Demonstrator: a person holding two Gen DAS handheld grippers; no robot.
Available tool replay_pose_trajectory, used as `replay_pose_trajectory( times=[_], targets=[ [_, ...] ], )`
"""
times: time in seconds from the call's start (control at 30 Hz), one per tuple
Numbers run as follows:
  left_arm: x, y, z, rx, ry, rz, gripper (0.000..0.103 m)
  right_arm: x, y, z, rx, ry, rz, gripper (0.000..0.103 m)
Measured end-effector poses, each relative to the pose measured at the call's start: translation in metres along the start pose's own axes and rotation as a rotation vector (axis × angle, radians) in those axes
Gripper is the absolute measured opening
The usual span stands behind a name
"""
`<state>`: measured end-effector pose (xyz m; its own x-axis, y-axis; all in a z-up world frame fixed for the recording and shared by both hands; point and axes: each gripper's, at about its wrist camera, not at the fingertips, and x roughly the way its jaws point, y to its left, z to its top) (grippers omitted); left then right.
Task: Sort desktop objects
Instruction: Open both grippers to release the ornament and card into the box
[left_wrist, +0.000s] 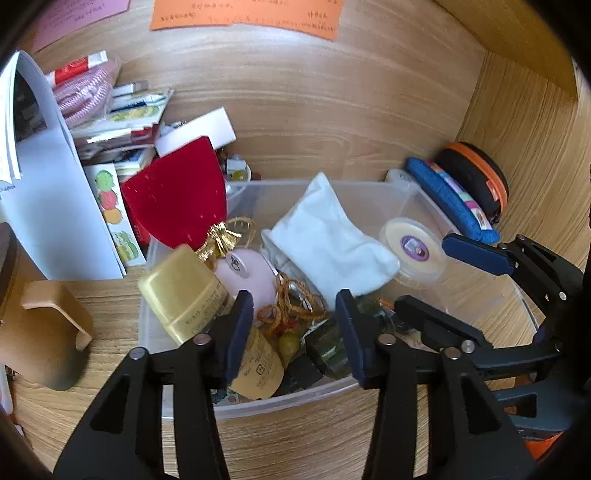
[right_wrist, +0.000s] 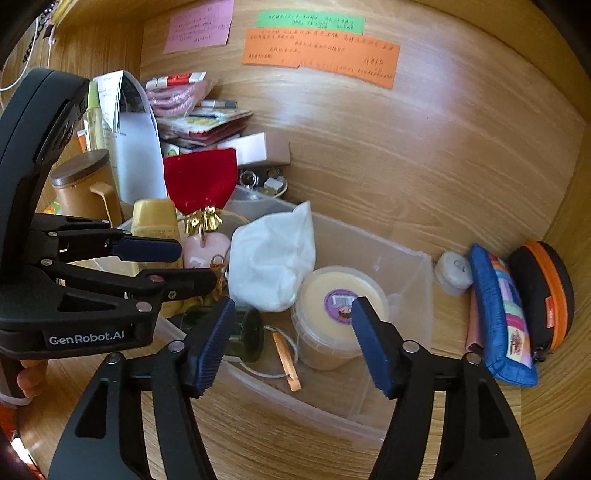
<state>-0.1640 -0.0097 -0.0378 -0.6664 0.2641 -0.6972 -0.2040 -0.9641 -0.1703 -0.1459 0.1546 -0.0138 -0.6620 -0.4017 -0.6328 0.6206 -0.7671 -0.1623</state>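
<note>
**Both claws spread over the clear bin, nothing held**

Far left on the wood desk: brown mug (left_wrist: 48, 332) w/ dark lid, then a white paper bag (left_wrist: 55, 206) standing upright, w/ a pile of packets and a pink coiled cable (right_wrist: 177, 98) behind it. Sticky notes on the back wall: pink (right_wrist: 199, 26), green (right_wrist: 310, 20), orange (right_wrist: 321, 55).

Clear plastic bin (left_wrist: 369, 192) sits mid-desk. Inside it, left to right: gold bottle (left_wrist: 184, 291) lying tilted at the left wall; red velvet pouch (left_wrist: 177, 195) w/ gold tie, leaning up over the left rim; pink rounded item (left_wrist: 247, 273) just beside the bottle; tangle of orange cord (left_wrist: 288, 306); dark green glass piece (right_wrist: 243, 332) near the front; white cloth (left_wrist: 328, 240) in the middle; round lidded tub (right_wrist: 340, 306) w/ purple label toward the right (a thin copper clip (right_wrist: 288, 362) lies on the bin floor in front of it).

Left gripper (left_wrist: 295, 328) hangs over the bin's front-left part, jaws apart, empty; the cord tangle shows between them, not pinched. Right gripper (right_wrist: 291, 343) is over the front-right part, jaws wide, empty, w/ the tub just behind its right finger.

Right of the bin, outside it: small white round case (right_wrist: 454, 273), then blue fabric pouch (right_wrist: 498, 314) on edge, touching a black case w/ orange zip (right_wrist: 546, 295) against the side wall.
</note>
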Motion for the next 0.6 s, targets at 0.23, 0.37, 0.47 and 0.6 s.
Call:
replay_pose_trajectory(
  times=[0.23,0.37,0.47,0.6],
  targets=[
    [-0.006,0.002,0.002,-0.016,-0.015,-0.010,0.056,-0.011,-0.003,0.002,0.008,-0.027,-0.032,0.069],
    [-0.015,-0.001,0.003,-0.006,-0.044,-0.002,0.065,-0.019,-0.007,0.001,0.016,-0.034,-0.054,0.076],
    [-0.024,-0.003,0.003,-0.001,-0.064,0.008,0.071,-0.026,-0.012,-0.001,0.031,-0.043,-0.075,0.081],
    [-0.035,-0.005,0.002,-0.005,-0.083,0.017,0.078,-0.035,-0.020,-0.005,0.057,-0.044,-0.094,0.083]
  ],
)
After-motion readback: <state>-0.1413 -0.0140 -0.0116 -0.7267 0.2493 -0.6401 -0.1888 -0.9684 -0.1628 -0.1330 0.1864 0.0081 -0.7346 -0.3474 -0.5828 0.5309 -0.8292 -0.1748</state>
